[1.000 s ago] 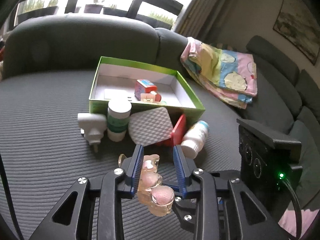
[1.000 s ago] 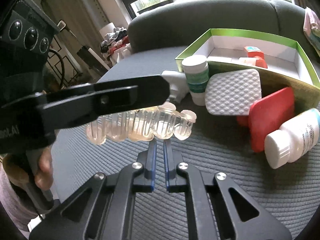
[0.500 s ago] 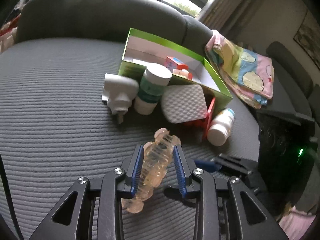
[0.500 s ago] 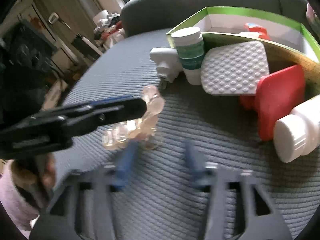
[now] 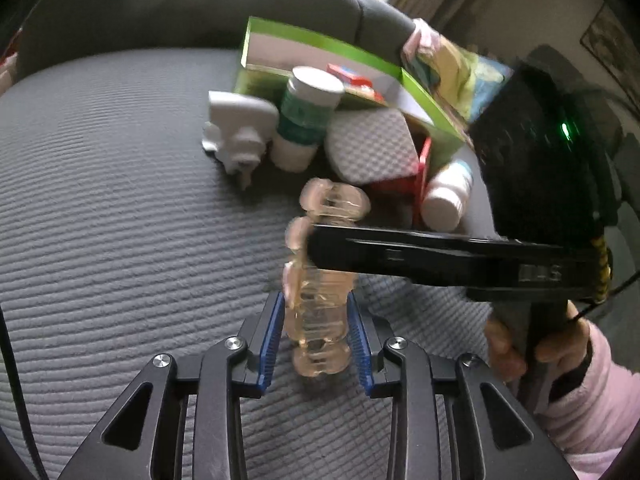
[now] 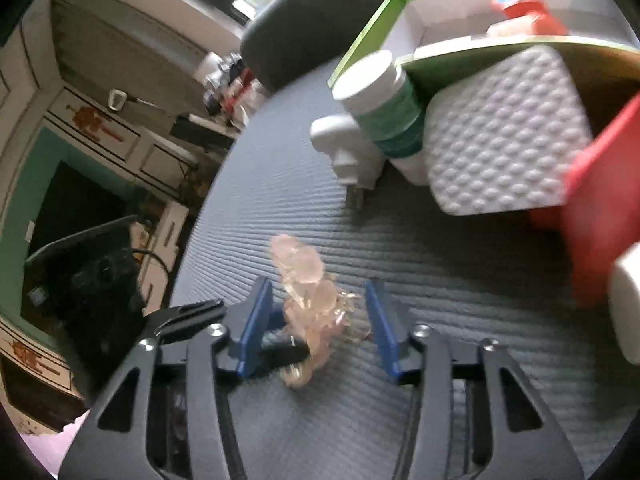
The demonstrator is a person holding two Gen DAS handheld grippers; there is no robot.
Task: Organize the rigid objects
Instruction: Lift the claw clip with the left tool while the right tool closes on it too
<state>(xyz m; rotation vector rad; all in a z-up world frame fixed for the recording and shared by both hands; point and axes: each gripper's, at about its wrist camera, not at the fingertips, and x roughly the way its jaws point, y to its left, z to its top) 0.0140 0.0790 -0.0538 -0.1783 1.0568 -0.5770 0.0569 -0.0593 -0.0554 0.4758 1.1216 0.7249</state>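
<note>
We hold the clear, knobbly plastic piece [image 5: 318,308] in our left hand-held gripper [image 5: 316,334], its blue pads pressed against both sides of it, just above the grey ribbed sofa seat [image 5: 120,208]. The piece points away from us toward the cluster of things farther off. Our right hand-held gripper [image 6: 320,320] comes in from the right and crosses over the far part of the piece; in the left wrist view it shows as a black bar, with a hand [image 5: 520,344] in a pink sleeve [image 5: 592,400] on its handle. Its jaws have just been closing, and they stand apart on either side of the piece, the right pad clearly off it; whether the left pad touches we cannot tell.

Farther off, a green box [image 5: 320,46] with a white inside sits open on the seat, with a small red item [image 6: 524,10] in it. Against its near wall stand a white bottle with a green label [image 5: 308,120], a white plug-in device [image 5: 236,128] to its left, a white dimpled pad [image 5: 372,148], a red flat piece [image 6: 604,200] and another white bottle [image 5: 444,196] lying on its side at the right.
</note>
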